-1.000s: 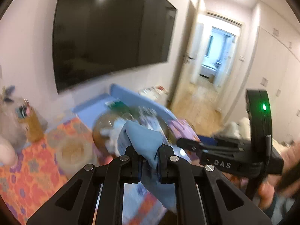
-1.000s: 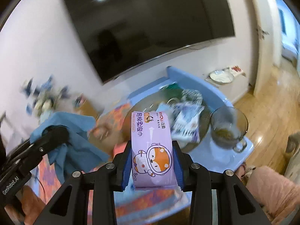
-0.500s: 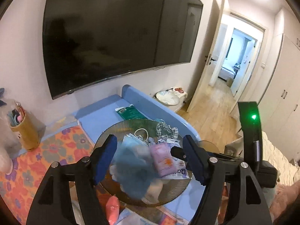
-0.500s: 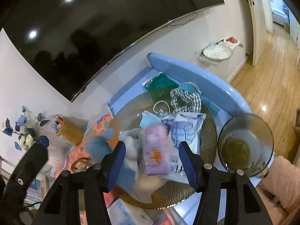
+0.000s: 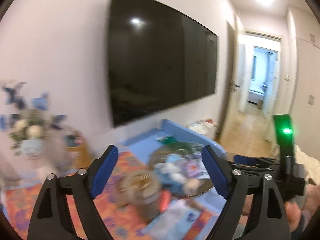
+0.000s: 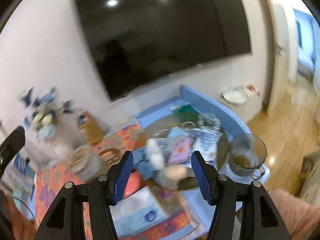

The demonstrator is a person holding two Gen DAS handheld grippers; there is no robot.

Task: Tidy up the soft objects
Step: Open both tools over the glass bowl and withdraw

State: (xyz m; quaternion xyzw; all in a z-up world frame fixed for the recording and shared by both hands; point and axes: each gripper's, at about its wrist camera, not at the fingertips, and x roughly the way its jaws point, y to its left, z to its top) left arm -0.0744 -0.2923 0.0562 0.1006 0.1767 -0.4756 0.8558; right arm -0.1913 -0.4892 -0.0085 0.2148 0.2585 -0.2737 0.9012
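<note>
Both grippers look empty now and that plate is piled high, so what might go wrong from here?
1. The pile heaped on the plate reaches its near rim; a soft piece might slide off onto the table.
2. The glass cup stands right beside the plate at the table's edge, so a careless reach by the right gripper could knock it.

left gripper [image 5: 160, 172], jaws opening wide, nothing between them; right gripper [image 6: 162, 172], jaws apart and empty, both above the round tray [image 6: 220, 146].

Round tray [image 6: 223, 154] heaped with soft things, glass cup [image 6: 247, 153] crowding its right, jar [image 6: 83, 160] left
</note>
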